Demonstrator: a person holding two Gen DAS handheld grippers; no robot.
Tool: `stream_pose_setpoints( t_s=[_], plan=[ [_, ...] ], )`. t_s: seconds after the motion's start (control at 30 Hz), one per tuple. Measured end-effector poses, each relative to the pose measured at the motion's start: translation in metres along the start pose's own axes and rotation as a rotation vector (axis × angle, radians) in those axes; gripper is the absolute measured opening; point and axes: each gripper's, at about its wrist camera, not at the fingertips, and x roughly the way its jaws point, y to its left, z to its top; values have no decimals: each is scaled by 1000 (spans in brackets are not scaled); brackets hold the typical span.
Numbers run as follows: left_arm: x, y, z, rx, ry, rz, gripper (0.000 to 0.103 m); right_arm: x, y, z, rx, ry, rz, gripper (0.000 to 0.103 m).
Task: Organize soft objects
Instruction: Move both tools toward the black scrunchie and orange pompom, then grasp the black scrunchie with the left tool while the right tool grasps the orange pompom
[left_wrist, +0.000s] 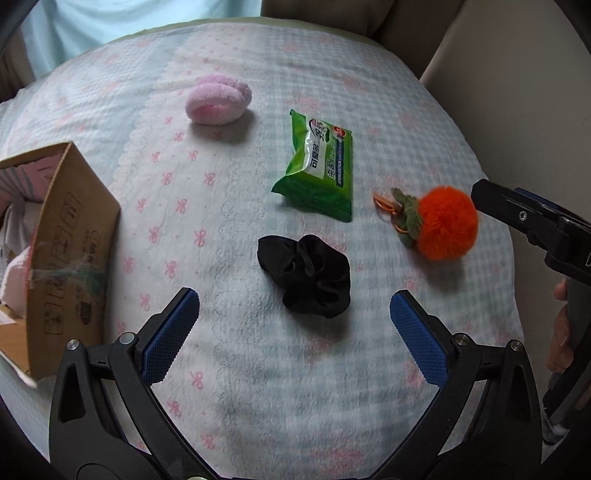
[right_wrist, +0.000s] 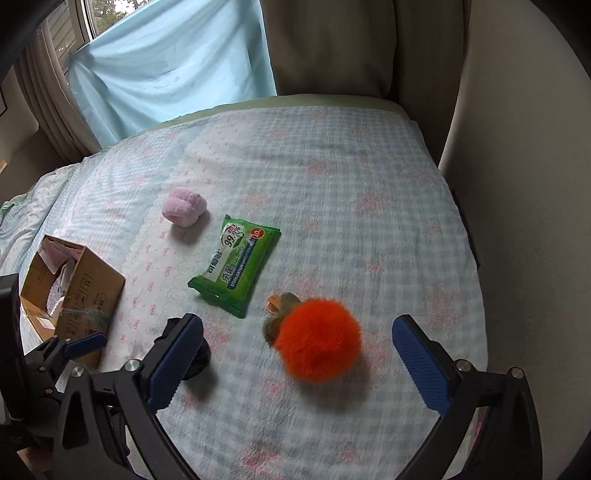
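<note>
Black scrunchie (left_wrist: 304, 275) lies on the bed (left_wrist: 369, 110), right of the cardboard box (left_wrist: 74, 236), between the left gripper's (left_wrist: 295, 332) wide-open, empty fingers. The right gripper (right_wrist: 299, 363), equally open, frames the orange pompom (right_wrist: 319, 339). Probably a pre-grasp; next, descend and close.

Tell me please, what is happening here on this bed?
A person holds two grippers over a bed with a checked quilt, sorting soft things. The left gripper is open in front of a black fabric scrunchie; the right gripper is open around a fluffy orange pompom keychain. Neither holds anything. A green wet-wipes pack and a pink fuzzy rolled sock lie further away. An open cardboard box at the left holds some pale cloth.
</note>
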Motion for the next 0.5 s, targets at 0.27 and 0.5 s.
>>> stream_pose_setpoints(
  t_s=[0.27,0.5],
  plan=[
    [44,0,-1,-38,-36,30,100,69,-19,-19,49,63,63,88],
    [64,-4,1,-41,-2,49,83,97,-25,-23,58,103,91,65]
  ],
)
